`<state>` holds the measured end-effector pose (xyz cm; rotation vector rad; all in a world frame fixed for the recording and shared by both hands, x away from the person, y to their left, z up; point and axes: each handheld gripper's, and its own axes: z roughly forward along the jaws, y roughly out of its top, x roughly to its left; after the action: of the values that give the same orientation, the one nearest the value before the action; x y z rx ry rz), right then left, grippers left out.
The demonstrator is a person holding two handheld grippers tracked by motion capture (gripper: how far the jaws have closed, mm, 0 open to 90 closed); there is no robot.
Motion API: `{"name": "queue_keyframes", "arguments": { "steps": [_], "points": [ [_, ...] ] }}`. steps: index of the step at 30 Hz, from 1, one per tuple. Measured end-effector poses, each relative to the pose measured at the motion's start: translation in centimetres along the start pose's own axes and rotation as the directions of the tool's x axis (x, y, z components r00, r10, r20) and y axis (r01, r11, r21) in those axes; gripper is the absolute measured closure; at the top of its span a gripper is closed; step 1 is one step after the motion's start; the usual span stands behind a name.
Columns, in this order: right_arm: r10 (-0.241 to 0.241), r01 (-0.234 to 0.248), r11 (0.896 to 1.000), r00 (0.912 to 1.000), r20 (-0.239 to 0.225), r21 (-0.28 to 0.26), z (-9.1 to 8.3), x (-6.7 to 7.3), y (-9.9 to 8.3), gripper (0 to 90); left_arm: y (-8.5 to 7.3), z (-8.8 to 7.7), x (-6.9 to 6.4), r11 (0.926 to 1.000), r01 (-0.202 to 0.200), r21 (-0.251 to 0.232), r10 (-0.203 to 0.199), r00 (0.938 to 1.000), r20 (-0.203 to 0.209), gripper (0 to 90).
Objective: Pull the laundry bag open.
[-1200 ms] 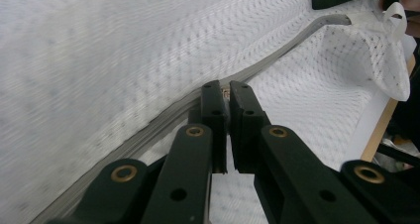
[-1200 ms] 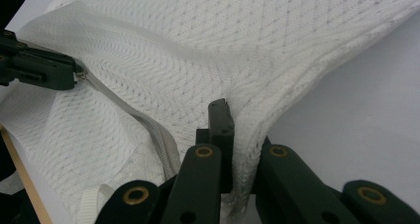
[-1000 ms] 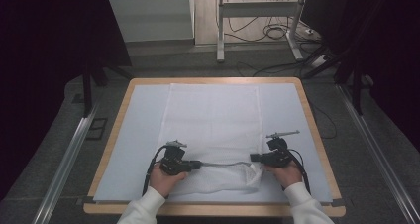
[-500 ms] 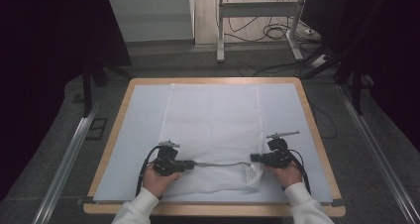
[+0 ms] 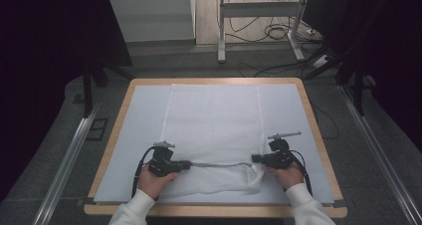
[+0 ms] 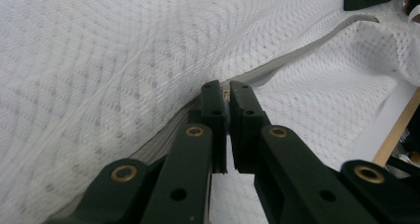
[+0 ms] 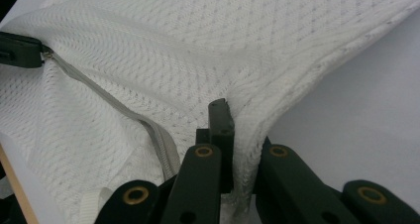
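White mesh bag [image 5: 214, 130]: high view; it lies flat mid-tabletop, near end lifted at the front edge; zipper [image 5: 219, 164] runs left to right between left gripper [image 5: 184, 164] and right gripper [image 5: 255, 159]; left hand sits slightly further left than before.
Left gripper view: jaws clamped on the zipper [image 6: 297, 50].
Right gripper view: jaws pinch the bag's corner seam [image 7: 247, 135]; zipper [image 7: 119, 107] leads away to the left.

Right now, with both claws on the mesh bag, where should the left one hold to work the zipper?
On the zipper pull, coming in along the zipper line from the bag's left end. The left claw is shut there already, while the right claw pinches the mesh bag at the far corner, keeping the zipper fairly taut.
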<state>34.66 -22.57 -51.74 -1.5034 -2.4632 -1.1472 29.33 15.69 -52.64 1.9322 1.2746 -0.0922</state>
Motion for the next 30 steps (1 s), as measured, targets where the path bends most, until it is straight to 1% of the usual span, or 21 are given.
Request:
{"name": "queue_keyframes", "arguments": {
  "steps": [9,13,18,27,30],
  "points": [
    [0.012,-0.012,1.0,0.9999,-0.003,-0.006,0.0,0.0,0.0,88.3,-0.4,-1.0,0.7,0.9999,0.009,-0.008,-0.009,0.9999,-0.015,87.0],
    [0.007,-0.007,1.0,1.0,-0.003,-0.002,0.1,0.0,0.0,88.3,-0.5,-1.4,1.0,0.9999,0.014,-0.009,-0.014,0.9998,-0.014,87.0],
    [0.01,-0.01,1.0,0.9999,-0.003,-0.002,0.1,0.0,0.0,88.3,-0.6,-1.8,1.3,0.9999,0.01,-0.009,-0.01,0.9997,-0.022,87.0],
    [0.01,-0.01,1.0,0.9999,0.0,0.0,0.2,0.0,-0.1,88.3,-1.1,-2.6,2.0,0.9997,0.019,-0.013,-0.02,0.9994,-0.028,87.0],
    [0.009,-0.009,1.0,1.0,0.001,0.001,0.2,0.0,-0.1,88.3,-1.3,-2.8,2.0,0.9997,0.018,-0.018,-0.018,0.9994,-0.029,86.9]
  ]
}}
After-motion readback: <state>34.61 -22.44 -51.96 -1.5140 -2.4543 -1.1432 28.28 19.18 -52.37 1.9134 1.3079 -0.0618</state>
